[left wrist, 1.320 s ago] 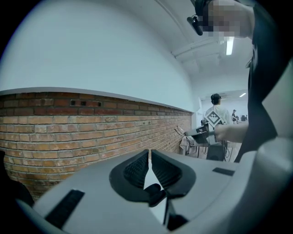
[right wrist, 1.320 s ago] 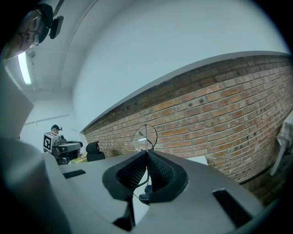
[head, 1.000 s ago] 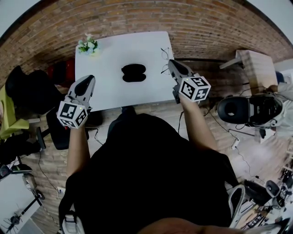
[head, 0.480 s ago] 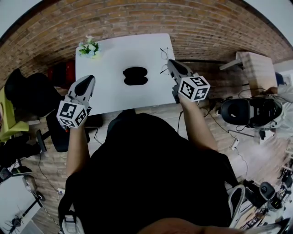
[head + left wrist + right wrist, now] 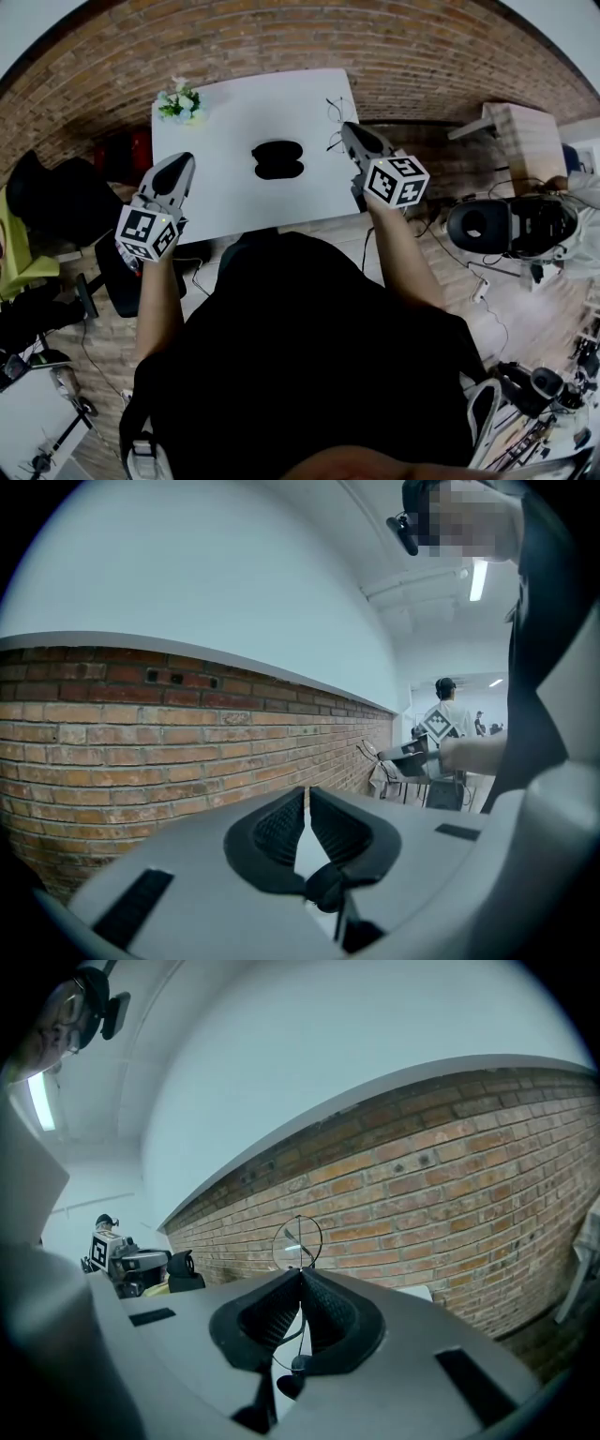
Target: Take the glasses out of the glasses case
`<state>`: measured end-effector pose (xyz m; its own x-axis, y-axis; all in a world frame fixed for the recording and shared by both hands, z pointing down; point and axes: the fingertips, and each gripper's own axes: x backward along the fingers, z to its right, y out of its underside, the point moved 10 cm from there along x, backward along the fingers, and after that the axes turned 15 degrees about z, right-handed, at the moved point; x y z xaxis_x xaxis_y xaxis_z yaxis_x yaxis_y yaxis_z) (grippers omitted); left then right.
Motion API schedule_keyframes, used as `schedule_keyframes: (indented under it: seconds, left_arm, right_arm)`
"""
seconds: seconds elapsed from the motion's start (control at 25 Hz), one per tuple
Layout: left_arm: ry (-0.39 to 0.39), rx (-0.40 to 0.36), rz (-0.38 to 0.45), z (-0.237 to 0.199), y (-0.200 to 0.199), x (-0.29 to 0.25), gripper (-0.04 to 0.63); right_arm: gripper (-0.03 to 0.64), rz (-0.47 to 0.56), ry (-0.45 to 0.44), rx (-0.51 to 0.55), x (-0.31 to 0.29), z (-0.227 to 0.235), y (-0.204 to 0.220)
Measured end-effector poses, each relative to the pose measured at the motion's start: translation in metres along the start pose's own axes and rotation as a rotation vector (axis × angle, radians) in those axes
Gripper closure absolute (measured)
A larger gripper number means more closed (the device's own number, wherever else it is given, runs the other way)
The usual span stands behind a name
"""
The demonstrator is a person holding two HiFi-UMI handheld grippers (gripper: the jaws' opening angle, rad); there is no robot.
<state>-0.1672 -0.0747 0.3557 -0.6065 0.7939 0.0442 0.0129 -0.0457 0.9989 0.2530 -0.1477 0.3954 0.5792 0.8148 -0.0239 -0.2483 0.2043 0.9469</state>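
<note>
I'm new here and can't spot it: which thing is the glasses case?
Find the white rectangular table before the brick wall. Near its middle lies the black, two-lobed glasses case. It is solid and dark, unlike the small green-and-white flower bunch at the far left corner and the thin wire-rimmed glasses at the right edge.

The person stands with both forearms raised and stretched forward, elbows bent, one tool in each hand. The left forearm [image 5: 159, 309] rises bare from a black sleeve and carries the left tool [image 5: 178, 161] out at the left, its marker cube nearest the body and its nose pointing ahead; its jaws meet at the tips with nothing between them. The right forearm [image 5: 401, 258] reaches further forward, and the right tool [image 5: 349, 128] points ahead and slightly inward. Its jaws are pressed together on the thin wire frame of the glasses [image 5: 298, 1243], one lens standing above the jaw tips.
</note>
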Motion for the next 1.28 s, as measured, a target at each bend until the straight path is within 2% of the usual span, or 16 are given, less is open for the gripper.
schedule_keyframes:
  seconds: [0.72, 1.28]
  left_arm:
    - [-0.002, 0.029, -0.002, -0.033, 0.007, -0.008, 0.572]
    - [-0.019, 0.051, -0.033, -0.051, 0.021, -0.001, 0.571]
  right_arm:
    - [0.594, -0.046, 0.003, -0.036, -0.039, 0.004, 0.016]
    - [0.594, -0.156, -0.012, -0.062, -0.069, 0.011, 0.064]
